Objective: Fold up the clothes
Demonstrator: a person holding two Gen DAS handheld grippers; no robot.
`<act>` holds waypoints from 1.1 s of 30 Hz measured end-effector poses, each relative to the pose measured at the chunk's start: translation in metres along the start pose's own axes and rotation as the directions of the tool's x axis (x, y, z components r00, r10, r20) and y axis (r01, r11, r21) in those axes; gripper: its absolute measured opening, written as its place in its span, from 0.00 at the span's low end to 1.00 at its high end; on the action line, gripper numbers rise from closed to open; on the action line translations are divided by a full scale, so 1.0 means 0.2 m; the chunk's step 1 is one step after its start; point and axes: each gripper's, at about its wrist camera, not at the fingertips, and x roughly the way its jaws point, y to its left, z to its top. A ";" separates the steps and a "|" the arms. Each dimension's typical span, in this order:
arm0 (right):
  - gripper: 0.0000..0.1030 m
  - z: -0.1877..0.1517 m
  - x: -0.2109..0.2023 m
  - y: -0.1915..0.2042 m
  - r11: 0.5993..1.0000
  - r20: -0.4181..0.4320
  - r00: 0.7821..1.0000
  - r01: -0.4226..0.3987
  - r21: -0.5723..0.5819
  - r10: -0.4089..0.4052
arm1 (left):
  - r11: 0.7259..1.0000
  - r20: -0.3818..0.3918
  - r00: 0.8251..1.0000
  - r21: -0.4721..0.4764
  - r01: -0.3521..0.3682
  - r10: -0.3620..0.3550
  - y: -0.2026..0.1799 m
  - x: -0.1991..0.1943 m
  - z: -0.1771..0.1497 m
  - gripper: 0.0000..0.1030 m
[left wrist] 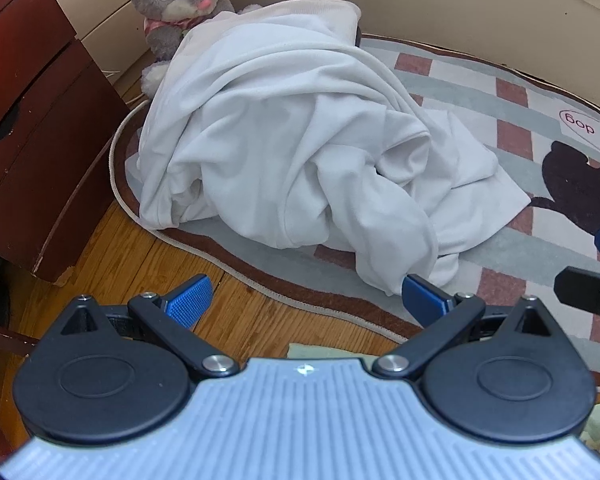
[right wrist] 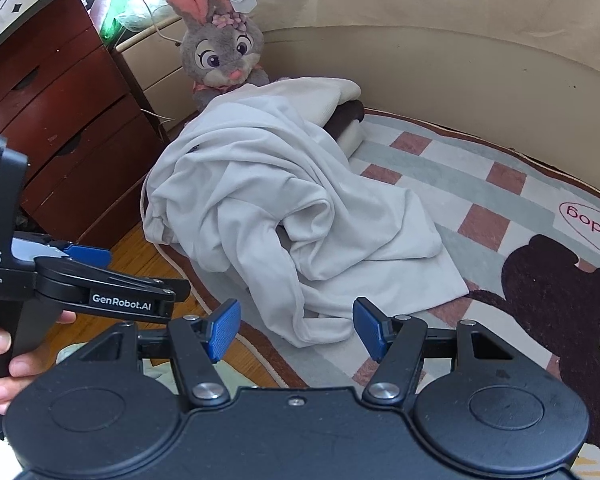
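I find the crumpled white cotton garment (left wrist: pixel 300 152) heaped on the left end of the checked pink, grey and white rug with a dark brown dog figure (left wrist: pixel 512 92). The rug lies on the wooden plank floor (left wrist: pixel 140 264). The garment's far edge rests against the grey plush rabbit with pink ears (right wrist: pixel 220 40), which sits at the beige wall (right wrist: pixel 420 20). Behind the heap, in the right wrist view, I note a small stack of folded cloth, white over dark brown (right wrist: pixel 348 112), partly covered by the garment. A dark red wooden drawer chest (left wrist: pixel 32 120) stands to the left, just beside the rug.

My left gripper (left wrist: pixel 306 302) hangs above the rug's near edge, tilted downward. Its blue-padded jaws stand spread wide with nothing between them; the right pad lies just in front of the garment's lowest fold, and I cannot tell whether it touches the cloth.

My right gripper (right wrist: pixel 296 330) is likewise angled down, jaws released and empty, with the garment's near hem seen in the gap beyond them. A person's hand (right wrist: pixel 4 360) grips the left gripper's handle at the left edge of that view.
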 end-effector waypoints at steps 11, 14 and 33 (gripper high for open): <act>0.65 0.00 0.01 -0.02 1.000 -0.014 1.000 0.010 0.007 -0.010 | 1.000 -0.014 1.000 0.000 -0.012 0.012 -0.01 0.02 0.01 1.00; 0.65 -0.01 0.01 -0.03 1.000 -0.015 1.000 0.008 0.005 -0.008 | 1.000 -0.013 1.000 -0.007 -0.012 0.012 0.00 0.02 0.01 1.00; 0.65 -0.01 0.03 -0.03 1.000 -0.037 0.999 0.015 0.007 -0.015 | 1.000 -0.023 1.000 -0.001 -0.015 0.015 -0.02 0.04 0.03 1.00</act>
